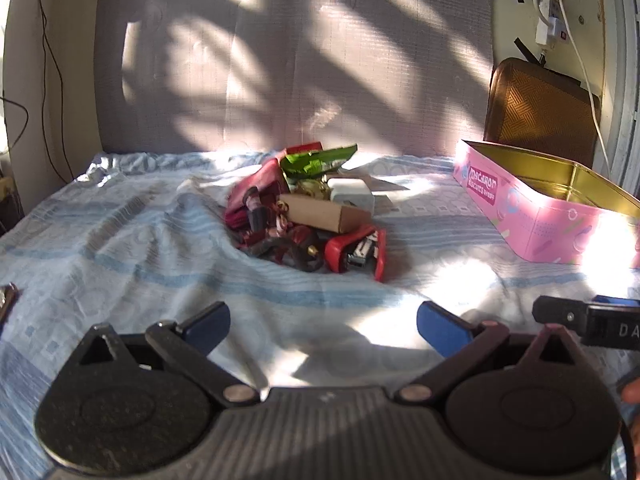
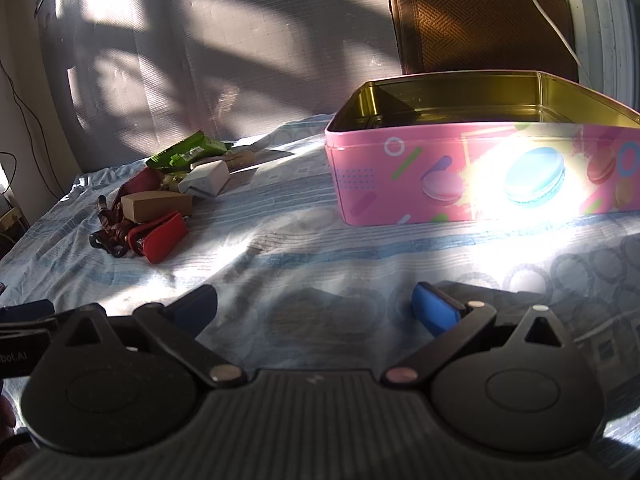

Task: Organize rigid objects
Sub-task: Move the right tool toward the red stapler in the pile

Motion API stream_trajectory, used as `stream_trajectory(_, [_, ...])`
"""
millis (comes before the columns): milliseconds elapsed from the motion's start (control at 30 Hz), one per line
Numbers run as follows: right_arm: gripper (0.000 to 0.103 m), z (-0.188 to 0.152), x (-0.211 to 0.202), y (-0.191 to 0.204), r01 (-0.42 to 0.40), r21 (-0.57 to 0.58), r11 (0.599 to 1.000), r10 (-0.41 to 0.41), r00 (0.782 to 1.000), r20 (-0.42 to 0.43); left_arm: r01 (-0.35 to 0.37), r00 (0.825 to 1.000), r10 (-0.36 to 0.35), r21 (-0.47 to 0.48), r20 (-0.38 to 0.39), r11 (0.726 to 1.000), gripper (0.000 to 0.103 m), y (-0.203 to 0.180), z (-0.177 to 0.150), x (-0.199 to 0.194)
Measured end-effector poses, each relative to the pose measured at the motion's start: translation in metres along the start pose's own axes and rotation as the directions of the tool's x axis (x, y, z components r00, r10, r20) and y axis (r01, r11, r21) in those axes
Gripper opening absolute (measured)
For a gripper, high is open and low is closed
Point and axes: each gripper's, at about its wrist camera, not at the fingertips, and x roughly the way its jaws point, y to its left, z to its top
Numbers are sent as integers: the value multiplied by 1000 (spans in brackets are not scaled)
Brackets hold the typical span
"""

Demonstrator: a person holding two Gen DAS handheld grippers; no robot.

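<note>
Sunlight streaks across a grey backdrop and a rumpled blue-striped sheet (image 1: 140, 240) that covers the surface. At the centre of the left view sits a small pile (image 1: 308, 216): a red stapler (image 1: 356, 252) at its near edge, a brown cardboard box (image 1: 324, 210), a white block (image 1: 352, 194), a green wrapper (image 1: 320, 160) and some dark red tangled pieces. An open pink tin (image 2: 480, 176), empty as far as can be seen, stands at the right of both views, well apart from the pile.

The left tool (image 1: 323, 326) hangs low over the sheet with its blue pads spread wide and nothing between them. The right tool (image 2: 314, 312) is likewise wide open and empty, near the tin's front wall.

The main risk, I judge, is the tangle: pulling one item could drag others, and loose folds in the sheet could get pinched along with a low object. Glare on the tin's side may also hide its rim.

Bare sheet lies between pile and tin, giving open room to carry things across; the tin's wall must be cleared from above.
</note>
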Motion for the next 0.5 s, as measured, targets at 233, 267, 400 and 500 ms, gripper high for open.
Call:
stream_trajectory(233, [103, -1, -3, 9, 28, -9, 1000, -28, 999, 42, -52, 988, 54, -19, 146, 998, 103, 31, 32, 14])
stream_trajectory(267, [103, -1, -5, 12, 29, -18, 999, -28, 998, 59, -58, 985, 62, -29, 159, 998, 103, 36, 33, 18])
stream_trajectory(400, [103, 1, -6, 32, 20, -80, 997, -11, 993, 115, -80, 984, 92, -84, 153, 993, 103, 53, 24, 35])
stream_trajectory(500, [103, 8, -2, 47, 20, -138, 990, 4, 985, 170, -79, 983, 97, -117, 158, 990, 103, 61, 19, 35])
